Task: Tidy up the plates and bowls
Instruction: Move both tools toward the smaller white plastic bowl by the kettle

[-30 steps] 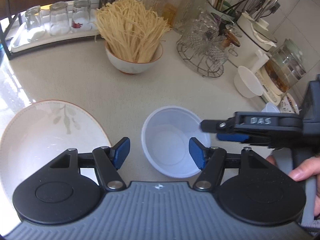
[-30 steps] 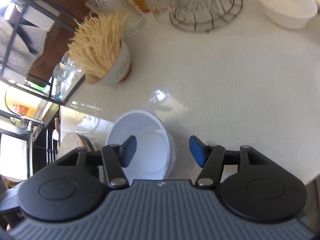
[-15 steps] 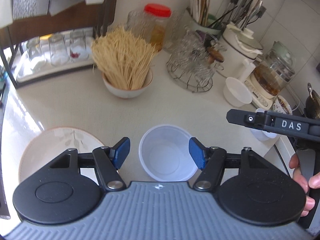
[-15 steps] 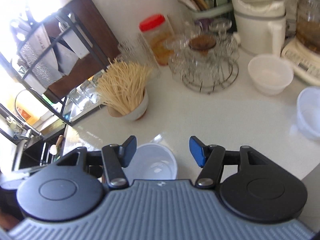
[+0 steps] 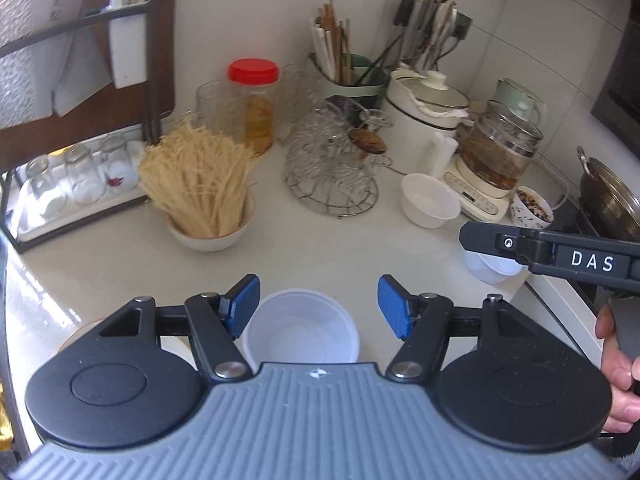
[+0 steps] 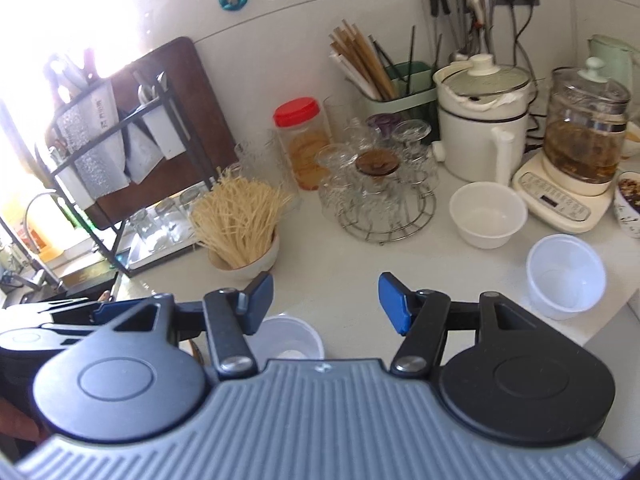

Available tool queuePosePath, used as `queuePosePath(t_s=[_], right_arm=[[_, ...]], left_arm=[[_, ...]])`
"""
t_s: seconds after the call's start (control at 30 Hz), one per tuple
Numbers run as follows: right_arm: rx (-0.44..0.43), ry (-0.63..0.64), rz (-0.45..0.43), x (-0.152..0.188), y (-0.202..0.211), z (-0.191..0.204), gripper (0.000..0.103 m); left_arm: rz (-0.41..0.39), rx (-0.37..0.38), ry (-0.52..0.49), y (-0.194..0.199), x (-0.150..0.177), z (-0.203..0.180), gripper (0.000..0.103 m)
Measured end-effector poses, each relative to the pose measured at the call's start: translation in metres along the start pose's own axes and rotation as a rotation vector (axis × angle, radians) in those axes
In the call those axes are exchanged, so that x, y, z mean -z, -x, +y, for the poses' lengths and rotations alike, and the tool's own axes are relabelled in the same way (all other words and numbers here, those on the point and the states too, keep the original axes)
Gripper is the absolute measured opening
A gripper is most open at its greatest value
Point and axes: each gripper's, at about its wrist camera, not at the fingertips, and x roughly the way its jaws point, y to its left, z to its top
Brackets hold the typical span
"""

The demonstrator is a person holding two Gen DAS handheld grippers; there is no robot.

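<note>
While it sits alone on the pale counter [image 5: 320, 248], the white plastic bowl [image 5: 302, 326] shows at six o'clock in the left wrist view, below and between the blue pads of the left gripper [image 5: 313, 306], which stands released with nothing in its jaws and clear of the bowl's rim. Just at nine o'clock of that bowl, the rim of a plate [image 5: 74, 330] peeks out from behind the gripper's body. From the right wrist view the same bowl [image 6: 288, 338] lies at the lower left, partly hidden, and the right gripper [image 6: 326, 302] is likewise released and empty. A second clear plastic bowl [image 6: 566, 276] rests at three o'clock, near the counter's right edge, with a white ceramic bowl [image 6: 486, 220] just beyond it toward one o'clock. Bare counter spreads between these bowls and the middle one. At eleven o'clock stands a bowl of dry noodles [image 6: 242, 236], and at twelve a wire rack of glasses [image 6: 380, 196]. Along the back wall crowd a red-lidded jar [image 6: 302, 144], a chopstick holder [image 6: 396, 92], a white cooker [image 6: 482, 120] and a glass kettle [image 6: 584, 136]. A person's hand [image 5: 618, 364] grips the right tool's handle at four o'clock in the left wrist view.
</note>
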Motion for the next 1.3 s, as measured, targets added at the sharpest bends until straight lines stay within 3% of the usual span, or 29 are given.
queuePosePath(t_s=[0.33,0.63,1.07,1.3], right_arm=[[0.092,-0.066,-0.05,-0.004,0.017,-0.022,0.062],[0.148,-0.139,-0.05,-0.011,0.015,-0.068,0.062],[0.207,-0.228,-0.028,-0.041,-0.009,-0.169,0.062],[0.218,-0.248,0.008,-0.046,-0.024,-0.223,0.062]], left_arm=[[0.018,0.089,-0.038,-0.019,-0.015,-0.028,0.071],[0.048,0.114,-0.087,-0.057,-0.038,-0.069,0.071],[0.107,0.164,-0.134,-0.142,-0.084,-0.144,0.071],[0.214,0.191,-0.167,-0.208,-0.089,-0.178,0.071]])
